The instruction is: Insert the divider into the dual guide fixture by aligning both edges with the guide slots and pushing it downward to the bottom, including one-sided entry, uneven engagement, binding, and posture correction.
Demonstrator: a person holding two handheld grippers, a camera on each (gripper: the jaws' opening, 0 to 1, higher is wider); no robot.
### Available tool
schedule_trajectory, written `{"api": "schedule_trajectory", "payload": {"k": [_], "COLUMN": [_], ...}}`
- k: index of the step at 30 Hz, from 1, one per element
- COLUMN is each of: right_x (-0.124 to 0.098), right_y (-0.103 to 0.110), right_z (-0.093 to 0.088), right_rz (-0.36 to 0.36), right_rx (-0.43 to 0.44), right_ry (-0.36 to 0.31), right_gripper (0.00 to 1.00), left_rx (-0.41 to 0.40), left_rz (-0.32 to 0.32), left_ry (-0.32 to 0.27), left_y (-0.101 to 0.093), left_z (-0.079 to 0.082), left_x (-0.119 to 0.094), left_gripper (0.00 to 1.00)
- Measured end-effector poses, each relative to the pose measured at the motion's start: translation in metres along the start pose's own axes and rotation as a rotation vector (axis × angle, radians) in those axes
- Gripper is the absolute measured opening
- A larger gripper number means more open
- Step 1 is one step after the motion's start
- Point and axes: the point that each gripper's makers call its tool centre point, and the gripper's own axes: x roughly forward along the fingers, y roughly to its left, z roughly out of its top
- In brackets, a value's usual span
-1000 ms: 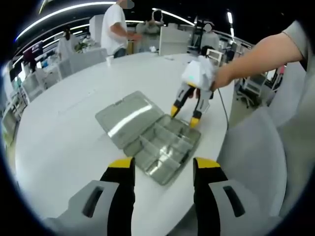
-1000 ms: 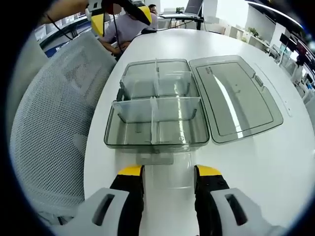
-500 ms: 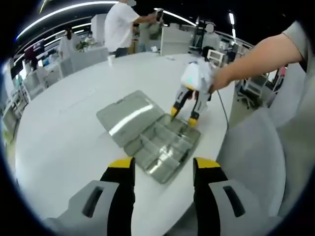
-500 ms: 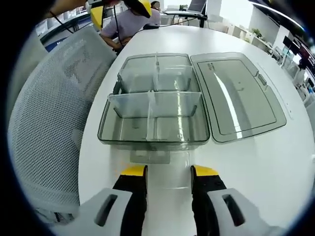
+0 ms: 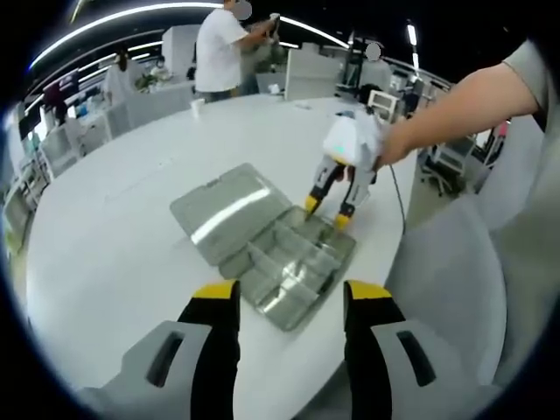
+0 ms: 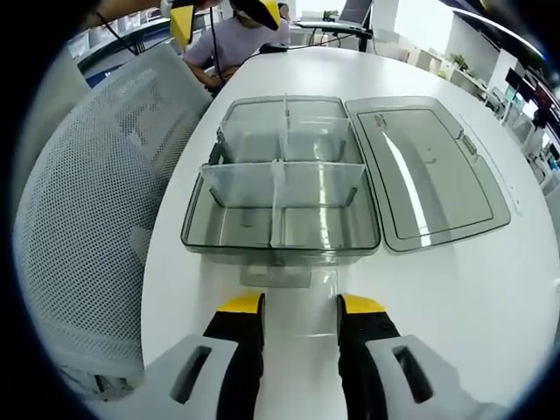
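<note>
Two yellow-tipped jaws of the right gripper (image 6: 299, 306) spread apart at the bottom centre of the right gripper view, pinching nothing, tips over bare table just short of a small clear tab (image 6: 276, 277) lying against the near wall of the clear organiser box (image 6: 282, 249). Straight ahead, mid-frame, in that box: a long clear divider (image 6: 282, 181) running left to right, seated at both side walls and standing upright, with a shorter cross divider (image 6: 278, 219) running from it toward the gripper and another toward the far wall. To the right, touching the box along its hinge edge, the flat open lid (image 6: 433, 171), stretching to the right middle of the frame. At the left, the white mesh chair back (image 6: 83, 236) close beside the table edge (image 6: 162, 254); open white tabletop at lower right. In the left gripper view, likewise spread at bottom centre and pinching nothing, the left gripper (image 5: 289, 297), its tips near the box's closest corner (image 5: 284, 319). Beyond, upper right of centre, the other gripper poised above the far rim of the box. Wide bare table (image 5: 105, 236) to the left and above the lid.
</note>
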Motion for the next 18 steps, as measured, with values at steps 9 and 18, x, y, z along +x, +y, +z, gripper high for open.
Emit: {"api": "schedule_trajectory", "payload": {"k": [9,18], "right_x": [-0.005,-0.014], "right_y": [0.006,0.008], "right_z": [-0.002,-0.012], "right_rz": [0.006,-0.008], "right_rx": [0.024,0.036], "right_ry": [-0.006,0.001], "right_gripper": [0.28,0.28], "left_rx": [-0.005,-0.009], "left_rz": [-0.004,-0.012], "left_ry": [-0.007,-0.004], "left_y": [0.000,-0.002], "left_z": [0.003,0.003], "left_x": [0.001,0.005], "left_gripper": [0.45,0.45]}}
